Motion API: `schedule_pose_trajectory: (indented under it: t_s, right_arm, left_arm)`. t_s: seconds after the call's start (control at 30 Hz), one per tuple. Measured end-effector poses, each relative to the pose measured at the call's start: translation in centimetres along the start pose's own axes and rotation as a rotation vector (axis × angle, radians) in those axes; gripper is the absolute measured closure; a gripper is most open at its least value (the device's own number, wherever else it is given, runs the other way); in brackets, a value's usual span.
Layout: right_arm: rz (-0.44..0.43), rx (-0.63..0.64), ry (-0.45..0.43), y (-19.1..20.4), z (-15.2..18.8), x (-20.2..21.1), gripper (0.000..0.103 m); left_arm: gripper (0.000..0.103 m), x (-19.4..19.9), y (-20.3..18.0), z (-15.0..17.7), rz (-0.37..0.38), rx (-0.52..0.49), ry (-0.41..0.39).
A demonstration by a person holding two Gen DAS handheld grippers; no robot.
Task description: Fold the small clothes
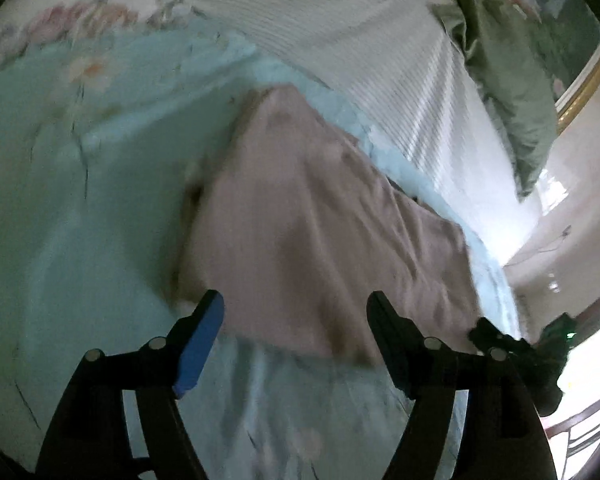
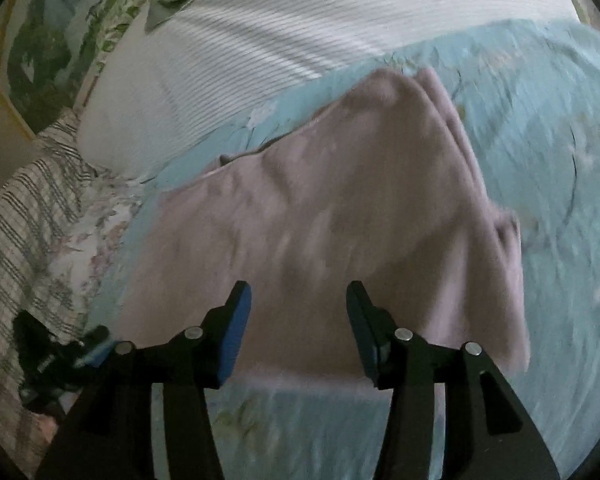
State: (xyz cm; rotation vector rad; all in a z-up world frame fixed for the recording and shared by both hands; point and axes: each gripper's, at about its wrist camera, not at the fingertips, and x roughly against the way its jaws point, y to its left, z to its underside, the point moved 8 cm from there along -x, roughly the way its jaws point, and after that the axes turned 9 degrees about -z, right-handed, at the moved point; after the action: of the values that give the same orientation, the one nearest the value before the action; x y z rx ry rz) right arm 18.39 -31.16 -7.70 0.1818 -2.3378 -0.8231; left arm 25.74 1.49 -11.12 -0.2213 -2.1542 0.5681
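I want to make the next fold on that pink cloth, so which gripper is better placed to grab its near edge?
Probably the right gripper: the pink cloth fills the space ahead, its near edge between open fingers. The left gripper, also open, sits toward the cloth's corner.

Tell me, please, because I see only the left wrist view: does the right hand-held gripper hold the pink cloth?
Observer: No. The right hand-held gripper is open, with nothing between its fingers. The pink cloth lies under it.
Operator: Is the cloth a single layer?
Observer: No. Two stacked edges show at its far corner.
Operator: Is anything else nearby?
Observer: Yes. A checked cloth lies at the left side.
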Motion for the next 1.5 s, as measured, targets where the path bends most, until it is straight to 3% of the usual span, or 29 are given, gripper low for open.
schedule_pose_trajectory:
  t_s: [0.07, 0.27, 0.43, 0.53, 0.67, 0.73, 0.77, 0.87, 1.0, 1.2, 1.37, 1.43, 1.5]
  right_arm:
    - [-0.009, -0.01, -0.002, 0.4, 1.2, 0.6, 0.05]
    - [-0.028, -0.014, 0.016, 1.4, 3.1, 1.4, 0.048]
    - [-0.037, -0.029, 0.035, 1.6, 3.5, 1.9, 0.048]
    - [-0.045, -0.028, 0.028, 1.9, 3.4, 2.2, 0.048]
    - [-0.044, -0.034, 0.032, 1.9, 3.2, 2.1, 0.048]
    - [-0.045, -0.03, 0.033, 2.0, 2.9, 1.9, 0.048]
    - [-0.044, -0.026, 0.034, 2.0, 2.8, 1.8, 0.048]
    - [-0.036, -0.013, 0.027, 1.7, 1.5, 1.6, 0.048]
    - [-0.025, -0.001, 0.033, 1.0, -0.4, 1.3, 0.048]
    - [-0.072, -0.037, 0.031, -0.3, -3.0, 1.1, 0.048]
    - [-0.141, -0.072, 0.015, -1.1, -5.9, 0.9, 0.048]
    - [-0.183, -0.087, 0.037, -1.2, -6.7, 0.3, 0.048]
    - [-0.22, -0.101, 0.081, -1.2, -7.1, -1.0, 0.04]
  left_arm:
    - [0.029, 0.1, -0.2, 1.4, 0.034, 0.018, 0.026]
    - [0.029, -2.1, -0.5, 4.2, 0.043, 0.059, 0.106]
    - [0.024, -3.9, -0.6, 2.4, 0.049, 0.083, 0.091]
    - [0.025, -4.8, 0.4, 0.3, 0.058, 0.156, 0.065]
    - [0.048, -5.9, 1.8, -1.8, 0.01, 0.194, 0.028]
    - [0.067, -6.4, 2.1, -2.6, -0.022, 0.184, 0.015]
    - [0.082, -6.5, 2.4, -2.8, -0.026, 0.187, 0.018]
    - [0.09, -6.4, 2.7, -3.4, 0.001, 0.214, 0.023]
    - [0.093, -4.1, 0.0, -4.3, -0.028, 0.093, -0.052]
    - [0.094, -1.6, -9.6, -4.9, -0.016, -0.195, -0.165]
    - [0.094, -3.8, -18.2, -1.5, -0.006, -0.469, -0.15]
    - [0.094, -5.8, -20.2, 0.8, -0.026, -0.568, -0.11]
    - [0.095, -7.8, -21.2, 3.0, -0.061, -0.644, -0.083]
